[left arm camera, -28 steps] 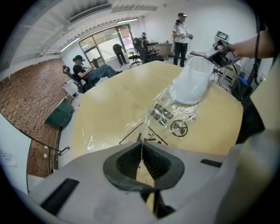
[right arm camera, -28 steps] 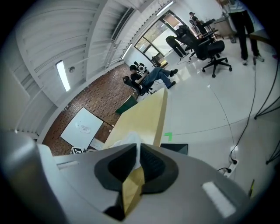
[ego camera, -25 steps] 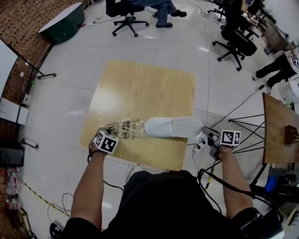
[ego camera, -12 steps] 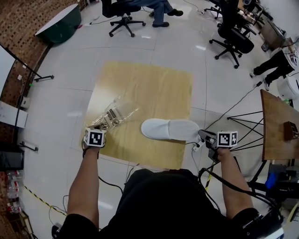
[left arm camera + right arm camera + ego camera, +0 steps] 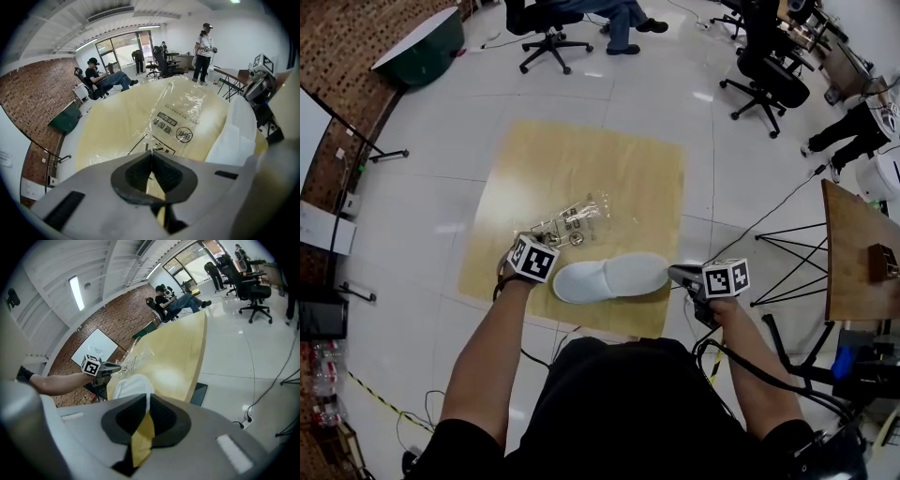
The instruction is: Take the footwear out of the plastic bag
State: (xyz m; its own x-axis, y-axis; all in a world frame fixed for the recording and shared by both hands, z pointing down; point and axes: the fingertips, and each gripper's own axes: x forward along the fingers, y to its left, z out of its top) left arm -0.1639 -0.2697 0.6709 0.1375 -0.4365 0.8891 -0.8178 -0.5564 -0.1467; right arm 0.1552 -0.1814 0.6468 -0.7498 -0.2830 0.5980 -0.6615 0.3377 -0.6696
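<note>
While my left claw [image 5: 542, 236] is pinching the bag [image 5: 577, 217] at eleven o'clock of the slipper [image 5: 609, 277], my right claw [image 5: 673, 274] is gripping that slipper's edge; I am aiming to lay it flat, clear of the bag.

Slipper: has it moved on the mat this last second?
Yes, in the head view: the white slipper, in the right gripper, has slid left: its end no longer overhangs the right edge of the tan mat.

Reaching forward and down with both arms; pinching the plastic bag [image 5: 577, 217] in the left hand-held gripper [image 5: 548, 234], jaws fully together, and clamping the slipper [image 5: 609, 277] in the right hand-held gripper [image 5: 674, 274], jaws slightly apart.
</note>
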